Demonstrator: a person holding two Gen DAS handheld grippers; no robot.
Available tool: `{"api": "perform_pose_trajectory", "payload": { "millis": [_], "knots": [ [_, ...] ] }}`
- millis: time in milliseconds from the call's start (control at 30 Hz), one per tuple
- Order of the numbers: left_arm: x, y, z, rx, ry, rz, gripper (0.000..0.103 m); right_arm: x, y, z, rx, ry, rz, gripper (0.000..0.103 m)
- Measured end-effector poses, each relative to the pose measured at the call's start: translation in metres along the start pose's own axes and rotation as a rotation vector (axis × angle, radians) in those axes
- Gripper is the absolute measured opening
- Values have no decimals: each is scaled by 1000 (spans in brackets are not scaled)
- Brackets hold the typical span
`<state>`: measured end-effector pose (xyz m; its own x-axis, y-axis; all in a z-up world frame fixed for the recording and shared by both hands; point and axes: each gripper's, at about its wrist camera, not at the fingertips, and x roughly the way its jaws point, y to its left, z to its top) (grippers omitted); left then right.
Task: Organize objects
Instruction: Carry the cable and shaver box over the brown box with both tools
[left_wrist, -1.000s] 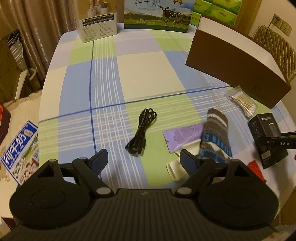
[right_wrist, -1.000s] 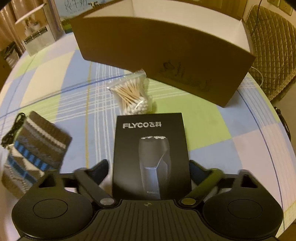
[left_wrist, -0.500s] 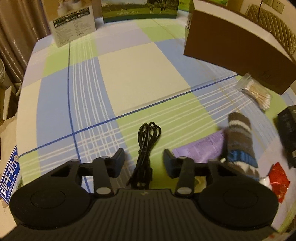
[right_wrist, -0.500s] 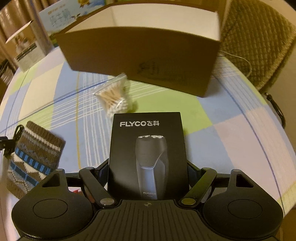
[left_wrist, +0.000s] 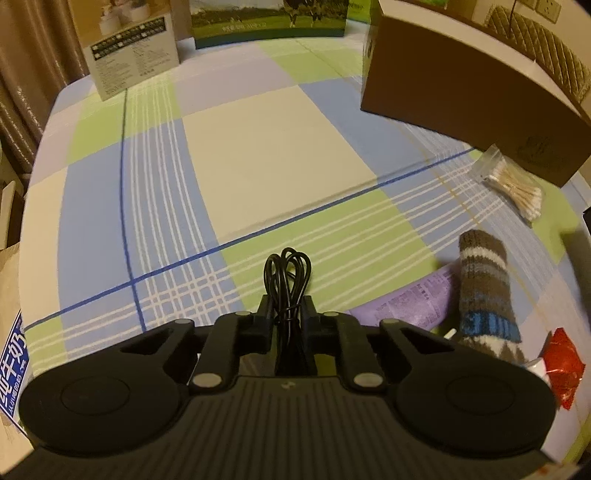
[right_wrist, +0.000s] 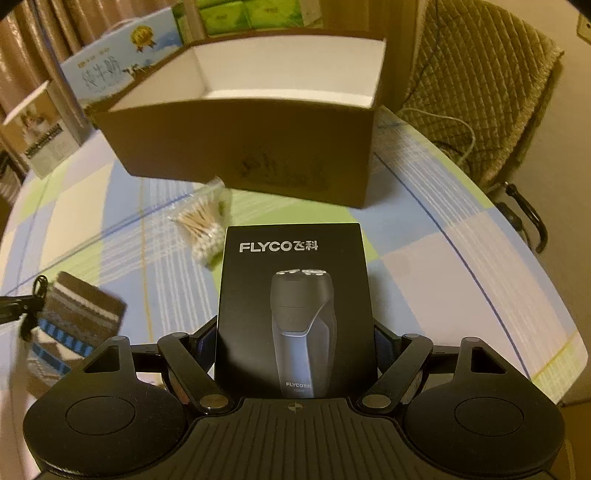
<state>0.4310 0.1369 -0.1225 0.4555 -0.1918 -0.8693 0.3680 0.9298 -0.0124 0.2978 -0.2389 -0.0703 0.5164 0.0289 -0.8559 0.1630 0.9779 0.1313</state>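
Note:
My left gripper (left_wrist: 287, 308) is shut on a coiled black cable (left_wrist: 287, 271), whose loops stick out ahead of the fingertips above the checked tablecloth. My right gripper (right_wrist: 295, 336) is shut on a black FLYCO shaver box (right_wrist: 295, 295), held above the table and facing the open brown cardboard box (right_wrist: 258, 147), which shows a white inside. A striped knitted sock (left_wrist: 484, 284) lies right of the left gripper, on a purple tube (left_wrist: 406, 302). A bag of cotton swabs (right_wrist: 207, 225) lies in front of the cardboard box. The sock (right_wrist: 74, 325) also shows at the lower left of the right wrist view.
A red packet (left_wrist: 563, 363) lies near the table's right edge. A milk carton case (left_wrist: 269, 18) and a white product box (left_wrist: 133, 55) stand at the far edge. A quilted chair (right_wrist: 487, 92) stands right of the table.
The left gripper moved forward over the cable and shut on it. The right gripper shut on the shaver box and lifted it, so the cardboard box's inside now shows.

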Motion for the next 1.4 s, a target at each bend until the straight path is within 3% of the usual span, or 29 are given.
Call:
{"api": "perform_pose_trajectory", "payload": {
  "millis": [333, 633, 1100, 1400],
  "knots": [
    [-55, -13, 1, -98, -121, 6, 11, -11, 8, 35, -100, -59, 118, 76],
    [-96, -51, 29, -98, -229, -25, 11, -26, 7, 58, -177, -99, 191, 76],
    [-101, -134, 125, 28, -347, -119, 11, -40, -7, 126, -221, -199, 246, 76],
    [-72, -167, 195, 84, -364, -100, 11, -19, -21, 187, -208, -235, 222, 76]
  ]
}}
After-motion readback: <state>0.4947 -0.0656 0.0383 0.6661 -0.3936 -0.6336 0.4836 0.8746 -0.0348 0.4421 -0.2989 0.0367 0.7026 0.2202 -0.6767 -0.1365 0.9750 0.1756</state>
